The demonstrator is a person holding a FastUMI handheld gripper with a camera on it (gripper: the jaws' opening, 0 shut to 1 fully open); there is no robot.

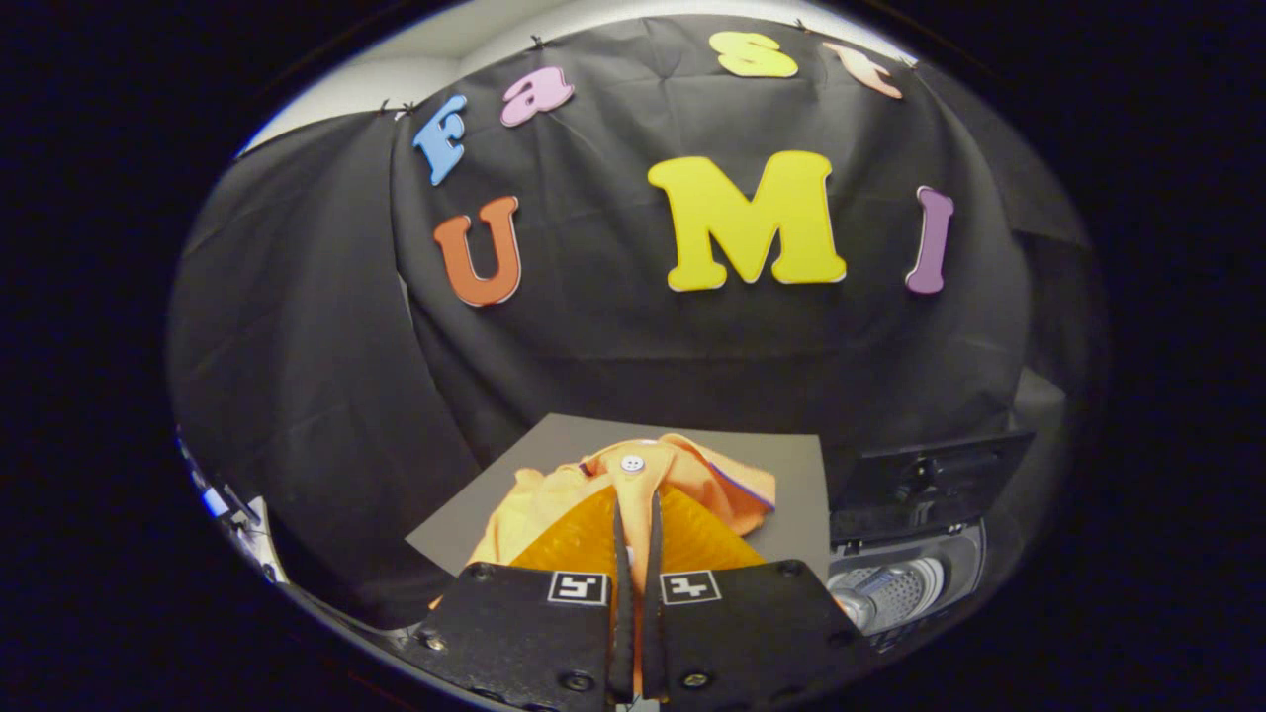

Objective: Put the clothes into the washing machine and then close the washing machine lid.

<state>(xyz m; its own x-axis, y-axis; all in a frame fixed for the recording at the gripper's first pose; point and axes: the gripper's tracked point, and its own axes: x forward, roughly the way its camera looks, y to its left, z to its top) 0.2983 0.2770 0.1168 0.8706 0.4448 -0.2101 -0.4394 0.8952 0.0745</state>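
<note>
tongs pinched on the orange garment, washer waiting open off to their right

the gripper [636, 509] has its two fingers drawn nearly together with a fold of the orange garment [682, 475] clamped between them, just below a white button [632, 462]; holding at that placket looks like a way to gather the cloth so it lifts in one bunch. the garment is soft, crumpled, pale orange with a thin dark trim, heaped just ahead of the fingers on a grey mat [791, 475]. to the right of the fingers and near them stands the washing machine [905, 583], its lid [925, 480] tipped up and the perforated drum showing, ready to take the load
</note>
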